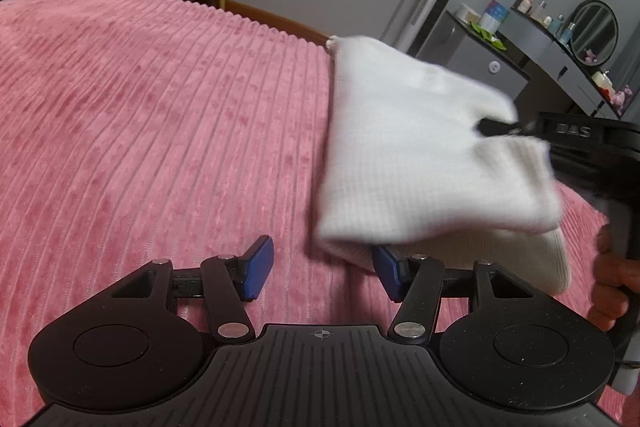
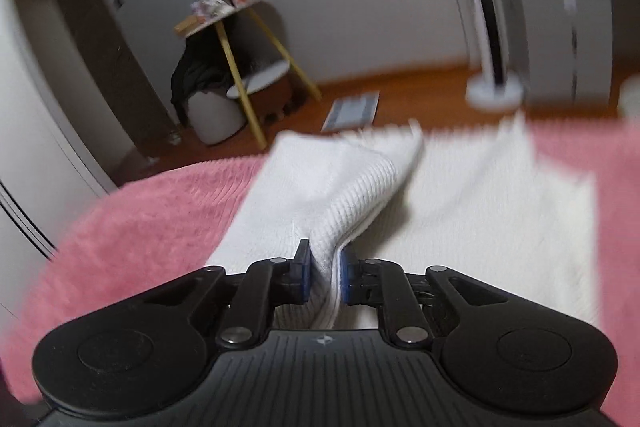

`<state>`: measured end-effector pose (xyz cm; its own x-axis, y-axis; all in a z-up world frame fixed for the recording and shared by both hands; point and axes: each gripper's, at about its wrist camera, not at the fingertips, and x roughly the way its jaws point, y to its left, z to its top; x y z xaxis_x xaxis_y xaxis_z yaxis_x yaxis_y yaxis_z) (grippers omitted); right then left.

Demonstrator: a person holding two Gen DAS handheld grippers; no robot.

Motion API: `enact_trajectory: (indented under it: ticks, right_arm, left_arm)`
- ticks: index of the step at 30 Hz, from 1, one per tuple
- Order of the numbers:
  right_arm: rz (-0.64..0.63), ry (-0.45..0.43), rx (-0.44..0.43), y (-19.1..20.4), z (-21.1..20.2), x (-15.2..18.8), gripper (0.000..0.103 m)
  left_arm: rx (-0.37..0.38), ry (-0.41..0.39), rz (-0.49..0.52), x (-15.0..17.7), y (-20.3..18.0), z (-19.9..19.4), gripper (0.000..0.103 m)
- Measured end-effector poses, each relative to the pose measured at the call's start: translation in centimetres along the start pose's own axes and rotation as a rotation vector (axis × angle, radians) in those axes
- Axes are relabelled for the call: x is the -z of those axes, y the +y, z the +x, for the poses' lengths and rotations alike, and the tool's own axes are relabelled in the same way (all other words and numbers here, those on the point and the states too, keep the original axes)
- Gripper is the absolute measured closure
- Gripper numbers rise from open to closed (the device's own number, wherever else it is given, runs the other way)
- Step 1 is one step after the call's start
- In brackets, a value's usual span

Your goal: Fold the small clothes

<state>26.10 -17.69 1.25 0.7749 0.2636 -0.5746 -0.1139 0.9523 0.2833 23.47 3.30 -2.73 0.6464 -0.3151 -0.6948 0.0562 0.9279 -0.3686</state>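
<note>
A white ribbed sock (image 1: 420, 155) hangs over the pink ribbed bedspread (image 1: 160, 127) at the right of the left wrist view. My left gripper (image 1: 324, 269) is open and empty, its right pad just under the sock's lower edge. My right gripper (image 1: 496, 129) comes in from the right and pinches the sock. In the right wrist view my right gripper (image 2: 324, 277) is shut on a fold of the white sock (image 2: 340, 195), lifted over a flat white cloth part (image 2: 480, 219) on the bedspread (image 2: 140, 227). That view is motion blurred.
Beyond the bed's far edge stand a yellow-legged side table (image 2: 244, 67), a white stool with dark clothes (image 2: 212, 107), a tall white fan (image 2: 492, 83) and a grey cabinet with bottles and a round mirror (image 1: 592, 31). A wooden floor lies beyond.
</note>
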Motion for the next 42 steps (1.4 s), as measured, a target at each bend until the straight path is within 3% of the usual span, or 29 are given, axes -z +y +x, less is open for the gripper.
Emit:
enact_trajectory:
  ticks: [5,8,12,16,18,21,26,30,33,37,40,42]
  right_arm:
    - [-0.179,-0.125,0.136,0.4,-3.6,-0.6,0.090]
    - [-0.176,-0.105,0.192,-1.0,-3.6,-0.5,0.090]
    - [-0.092,-0.014,0.231,-3.4,-2.3,1.5,0.087]
    - [0.025,-0.025,0.175,-4.6,-4.1,2.7,0.081]
    - [0.106,-0.019,0.103,-5.4,-4.7,2.9,0.072]
    - [0.252,0.020,-0.008,-7.0,-4.5,3.3,0.069]
    - [0.426,0.067,-0.114,-9.2,-3.1,3.8,0.069]
    - [0.397,0.069,-0.134,-8.8,-2.8,3.6,0.081]
    - [0.366,0.067,-0.124,-8.4,-2.7,3.5,0.078]
    - [0.426,0.086,-0.155,-8.8,-1.8,3.2,0.070]
    - [0.434,0.098,-0.160,-8.6,-1.3,3.1,0.071]
    - [0.411,0.100,-0.133,-8.0,-1.2,3.0,0.081]
  left_arm:
    - [0.032,-0.007,-0.011,-0.1,-0.1,-0.2,0.038]
    - [0.028,-0.004,0.012,0.1,-0.6,-0.1,0.035]
    - [0.020,0.001,0.037,0.5,-1.2,0.2,0.036]
    - [0.019,-0.006,0.044,0.5,-1.3,0.3,0.036]
    - [0.017,-0.002,0.044,0.6,-1.4,0.5,0.036]
    - [0.011,-0.003,0.058,0.6,-1.7,0.4,0.034]
    - [0.014,-0.020,0.038,0.2,-1.5,-0.4,0.028]
    - [0.007,-0.019,0.034,-0.2,-1.5,-1.0,0.024]
    - [-0.004,-0.034,0.040,-0.4,-1.5,-1.8,0.021]
    - [-0.016,-0.049,0.042,-0.6,-1.4,-2.1,0.018]
    - [-0.020,-0.025,0.030,-0.4,-1.2,-1.5,0.018]
    - [-0.022,-0.014,0.030,-0.3,-1.2,-1.2,0.018]
